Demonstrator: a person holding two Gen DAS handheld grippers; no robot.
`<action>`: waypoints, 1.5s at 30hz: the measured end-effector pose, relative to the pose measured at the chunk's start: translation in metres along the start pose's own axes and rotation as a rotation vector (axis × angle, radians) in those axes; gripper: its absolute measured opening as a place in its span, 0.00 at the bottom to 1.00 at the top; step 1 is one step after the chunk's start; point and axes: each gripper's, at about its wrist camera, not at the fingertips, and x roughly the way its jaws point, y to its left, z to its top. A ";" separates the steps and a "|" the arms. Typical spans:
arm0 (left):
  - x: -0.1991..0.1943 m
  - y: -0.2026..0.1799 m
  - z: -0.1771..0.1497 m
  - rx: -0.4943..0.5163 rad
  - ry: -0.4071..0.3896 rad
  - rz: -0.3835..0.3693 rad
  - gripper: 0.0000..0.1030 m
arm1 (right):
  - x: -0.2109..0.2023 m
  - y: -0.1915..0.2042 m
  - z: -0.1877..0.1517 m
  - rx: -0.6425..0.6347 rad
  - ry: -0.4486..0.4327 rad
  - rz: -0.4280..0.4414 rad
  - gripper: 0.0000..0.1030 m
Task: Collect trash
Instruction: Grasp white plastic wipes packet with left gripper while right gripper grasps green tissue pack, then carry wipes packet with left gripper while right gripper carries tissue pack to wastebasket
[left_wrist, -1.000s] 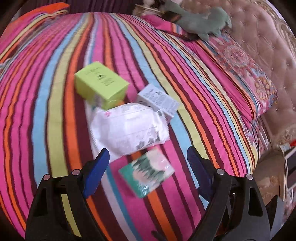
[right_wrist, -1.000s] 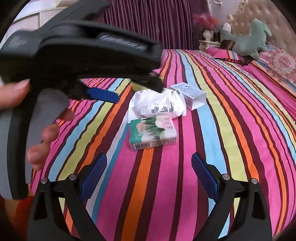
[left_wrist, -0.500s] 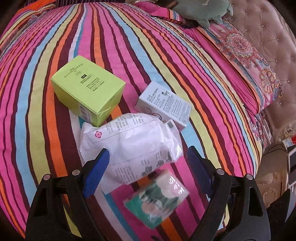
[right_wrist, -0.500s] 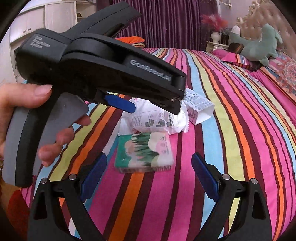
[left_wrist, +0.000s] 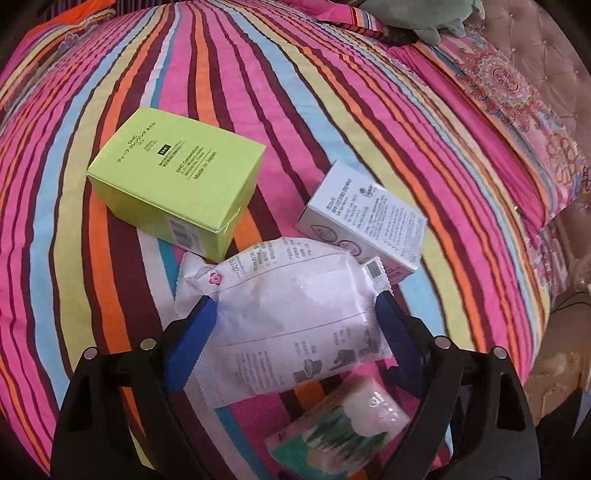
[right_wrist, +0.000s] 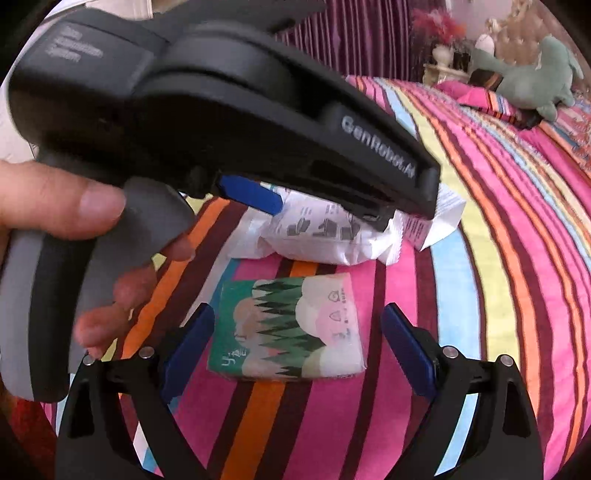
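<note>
A: While both tools hang over it, what carries the trash?

B: A bed (left_wrist: 332, 92) with a striped cover; a green plush toy (right_wrist: 532, 85) lies at its head end.

A: And the trash?

B: All four pieces sit together mid-bed. A lime-green box (left_wrist: 177, 184) lies farthest from the foot edge, a white carton (left_wrist: 362, 218) beside it, a white plastic packet (left_wrist: 288, 314) touching both, and a green tissue pack (right_wrist: 288, 328) nearest the foot.

A: The left tool (left_wrist: 295, 321)?

B: Fingers apart and opening, straddling the packet; contact isn't clear.

A: The right tool (right_wrist: 295, 332)?

B: Spread wide either side of the tissue pack, not touching it.
</note>
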 end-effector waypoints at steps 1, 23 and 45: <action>0.002 -0.001 0.000 0.012 0.002 0.010 0.83 | 0.000 0.000 0.000 -0.002 0.004 0.001 0.84; -0.041 -0.006 -0.050 -0.013 -0.138 0.028 0.47 | -0.058 -0.021 -0.052 0.265 -0.040 -0.065 0.65; -0.102 -0.015 -0.101 -0.034 -0.252 -0.036 0.39 | -0.090 -0.043 -0.077 0.347 -0.130 -0.055 0.65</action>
